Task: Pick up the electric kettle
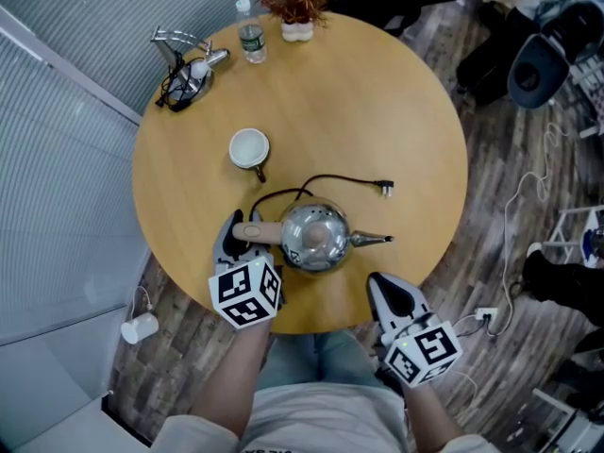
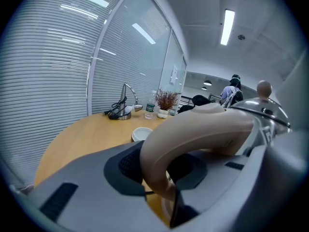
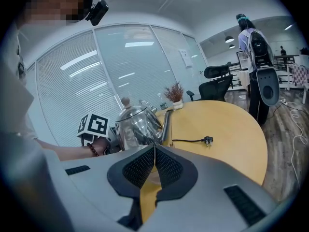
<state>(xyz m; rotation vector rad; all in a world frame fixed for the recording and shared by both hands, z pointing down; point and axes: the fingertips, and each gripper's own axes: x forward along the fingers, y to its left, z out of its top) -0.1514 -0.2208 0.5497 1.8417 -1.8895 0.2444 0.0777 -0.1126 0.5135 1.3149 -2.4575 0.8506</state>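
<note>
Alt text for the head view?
Left gripper shut on the handle of a steel kettle at the near side of a round table; right gripper shut, empty, beside it. Mug, bottle and plant farther back.

One kettle (image 1: 316, 237), one mug (image 1: 249, 148), one bottle (image 1: 251, 34), one plant (image 1: 297, 3), two tools (image 1: 238, 230) (image 1: 390, 293)

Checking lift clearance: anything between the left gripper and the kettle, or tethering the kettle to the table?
Nothing visible. The left gripper is already closed on the handle of the kettle. Its cord lies loose on the table, plug free. The cup sits apart behind it.
</note>
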